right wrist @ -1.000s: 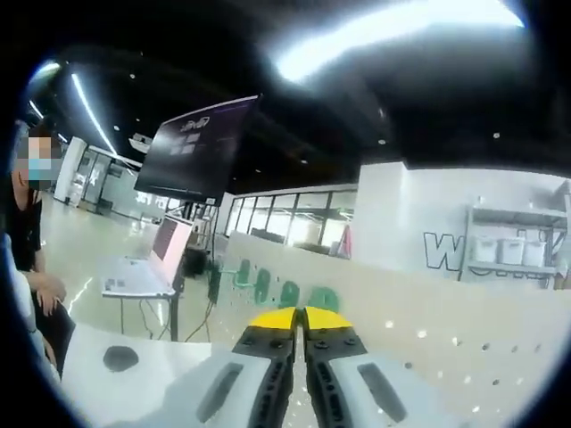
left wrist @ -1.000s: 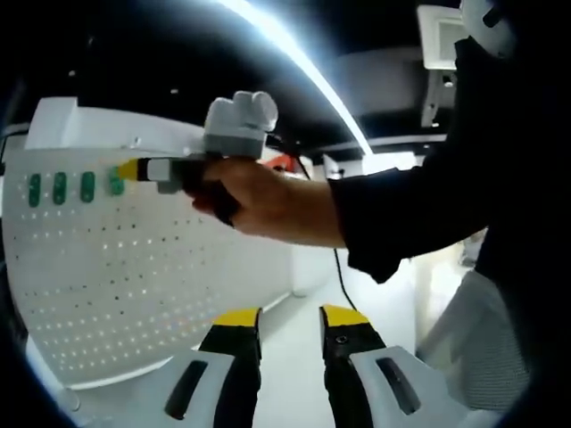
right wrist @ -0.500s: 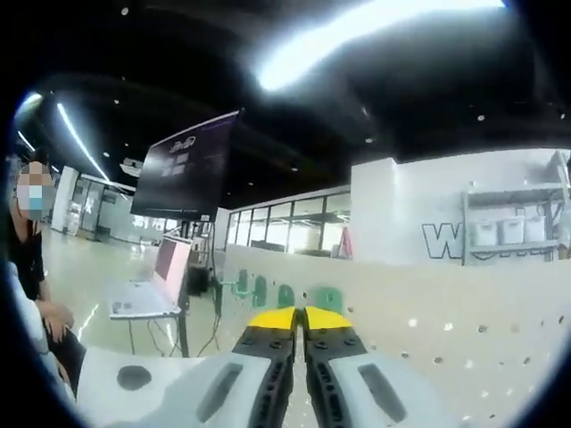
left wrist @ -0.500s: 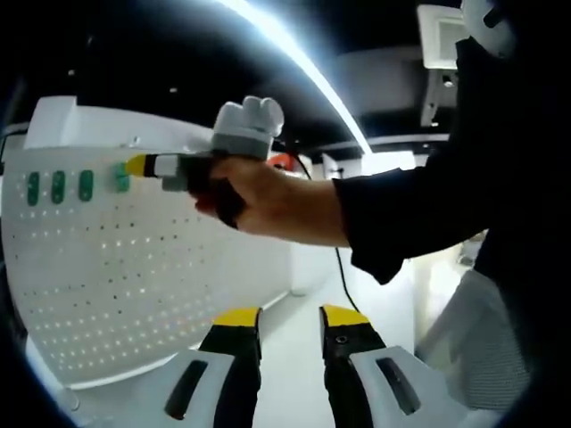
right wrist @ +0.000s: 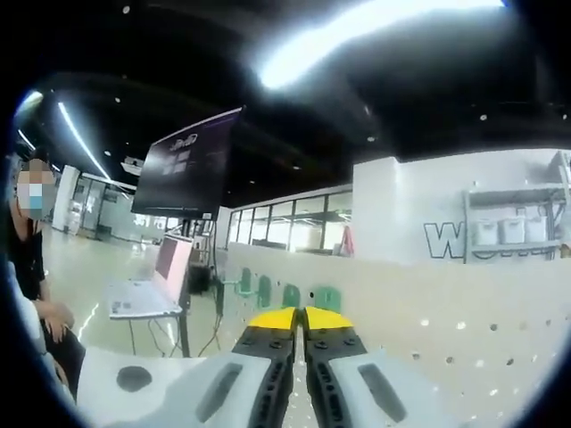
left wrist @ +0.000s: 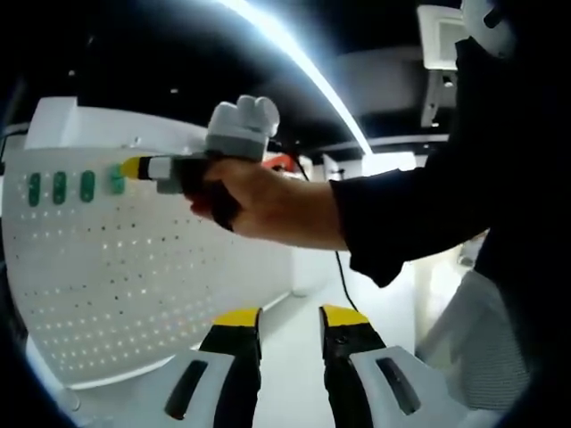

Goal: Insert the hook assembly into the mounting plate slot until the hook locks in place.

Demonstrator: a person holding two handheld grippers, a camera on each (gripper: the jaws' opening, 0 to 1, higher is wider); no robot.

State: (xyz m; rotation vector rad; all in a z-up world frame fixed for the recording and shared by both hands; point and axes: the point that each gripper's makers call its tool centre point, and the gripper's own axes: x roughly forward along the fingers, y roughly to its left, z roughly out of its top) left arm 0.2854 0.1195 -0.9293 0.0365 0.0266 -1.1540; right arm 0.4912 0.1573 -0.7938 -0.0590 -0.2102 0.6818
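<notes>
Hooks of green plastic sit in a row along the upper edge of the white pegboard, four of them side by side. Nearest in the left gripper view, the left hand-held gripper has its yellow-tipped jaws apart with nothing between them, over the white worktop. Beyond it a person's hand, in a dark sleeve, holds the right hand-held gripper with its yellow tip at the rightmost green hook; whether it touches cannot be told. In the right gripper view the right hand-held gripper's jaws are pressed together, tips just below the green hooks; nothing held between them can be made out. Farther off stand a laptop on a small table, a dark monitor, and a seated person.
</notes>
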